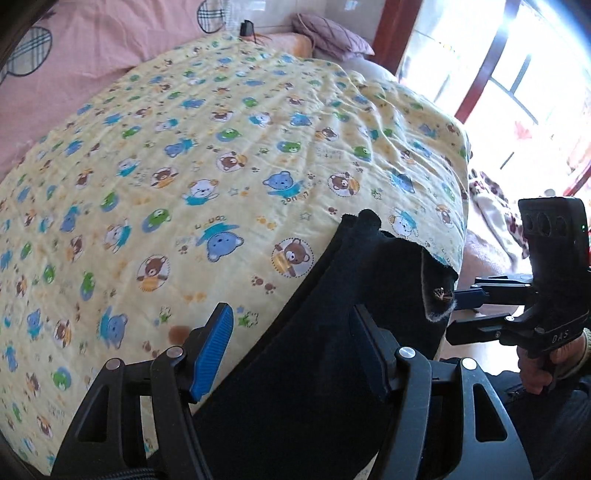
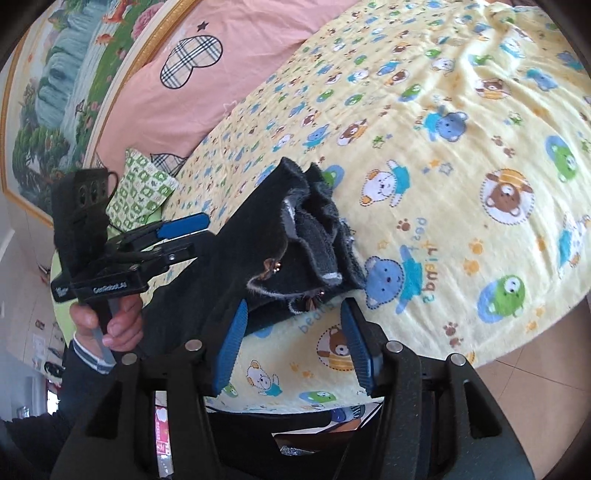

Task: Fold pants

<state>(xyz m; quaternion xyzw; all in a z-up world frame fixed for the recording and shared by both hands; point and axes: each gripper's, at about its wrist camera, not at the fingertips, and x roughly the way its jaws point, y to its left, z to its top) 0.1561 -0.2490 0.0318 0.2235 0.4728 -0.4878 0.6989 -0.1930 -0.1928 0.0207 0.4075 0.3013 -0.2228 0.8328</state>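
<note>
The dark pants (image 1: pixel 332 332) lie at the near edge of a bed under a yellow bear-print blanket (image 1: pixel 221 166). In the left wrist view the cloth drapes over the space between my left gripper's (image 1: pixel 291 332) wide-open jaws, covering the right finger; the blue left pad (image 1: pixel 214 347) is bare. The right gripper (image 1: pixel 469 299) shows at the pants' waist edge. In the right wrist view my right gripper (image 2: pixel 295 325) is open, its blue pads (image 2: pixel 236 332) just below the bunched waistband (image 2: pixel 314 229) with its metal button. The left gripper (image 2: pixel 184 225) shows open at the pants' left side.
A pink duvet with plaid hearts (image 2: pixel 192 66) lies at the bed's far side. A purple pillow (image 1: pixel 328 33) sits at the head end. A green patterned cloth (image 2: pixel 140 188) lies near the left gripper. Bright windows (image 1: pixel 517 55) and tiled floor (image 2: pixel 535 369) flank the bed.
</note>
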